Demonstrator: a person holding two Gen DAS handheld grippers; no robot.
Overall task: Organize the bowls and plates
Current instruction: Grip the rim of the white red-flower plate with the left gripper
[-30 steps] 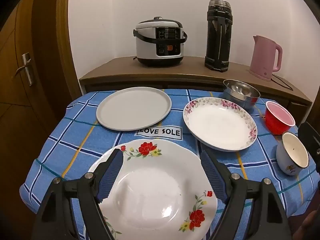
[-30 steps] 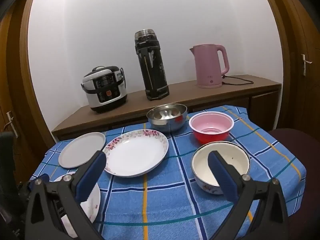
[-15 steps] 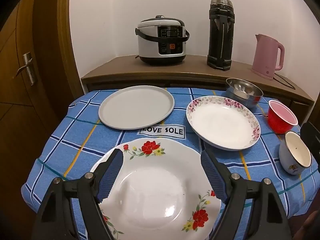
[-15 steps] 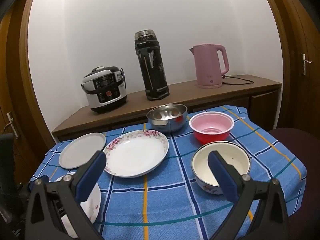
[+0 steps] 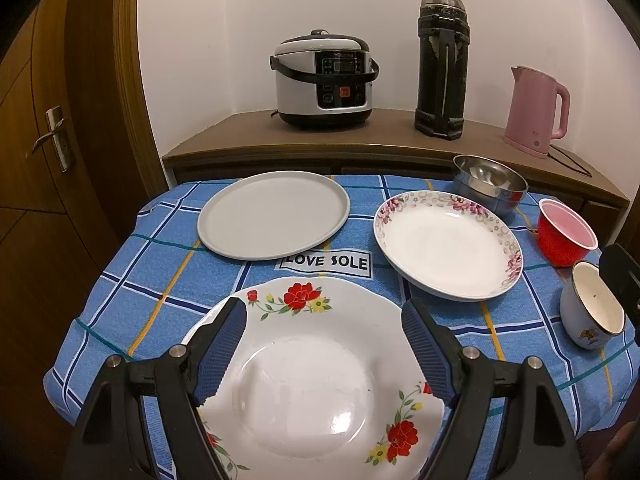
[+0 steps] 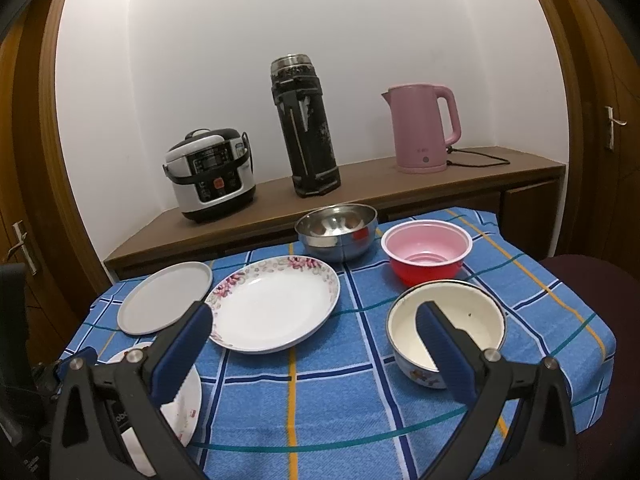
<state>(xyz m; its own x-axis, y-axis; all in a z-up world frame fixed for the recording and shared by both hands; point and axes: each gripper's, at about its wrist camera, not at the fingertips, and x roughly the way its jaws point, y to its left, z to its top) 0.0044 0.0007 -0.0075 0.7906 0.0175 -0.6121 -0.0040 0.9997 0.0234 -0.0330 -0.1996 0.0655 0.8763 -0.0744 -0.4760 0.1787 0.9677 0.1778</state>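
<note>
My left gripper (image 5: 322, 322) is open and empty, just above a white plate with red flowers (image 5: 304, 384) at the table's near edge. Beyond it lie a plain grey plate (image 5: 274, 214) and a pink-flowered deep plate (image 5: 448, 246). My right gripper (image 6: 314, 328) is open and empty above the blue checked cloth (image 6: 332, 400). Its right finger overlaps a cream enamel bowl (image 6: 476, 320). A red bowl (image 6: 426, 252) and a steel bowl (image 6: 338, 230) stand behind. The flowered deep plate (image 6: 276, 304), grey plate (image 6: 164, 298) and red-flower plate (image 6: 188, 404) also show there.
A wooden sideboard (image 5: 384, 140) behind the table carries a rice cooker (image 5: 324, 80), a black thermos (image 5: 442, 66) and a pink kettle (image 5: 536, 112). Wooden doors flank both sides. A dark chair seat (image 6: 592, 280) sits at the table's right.
The left gripper has drifted slightly back and left over the red-flower plate. The right gripper has barely moved. Both stay open.
</note>
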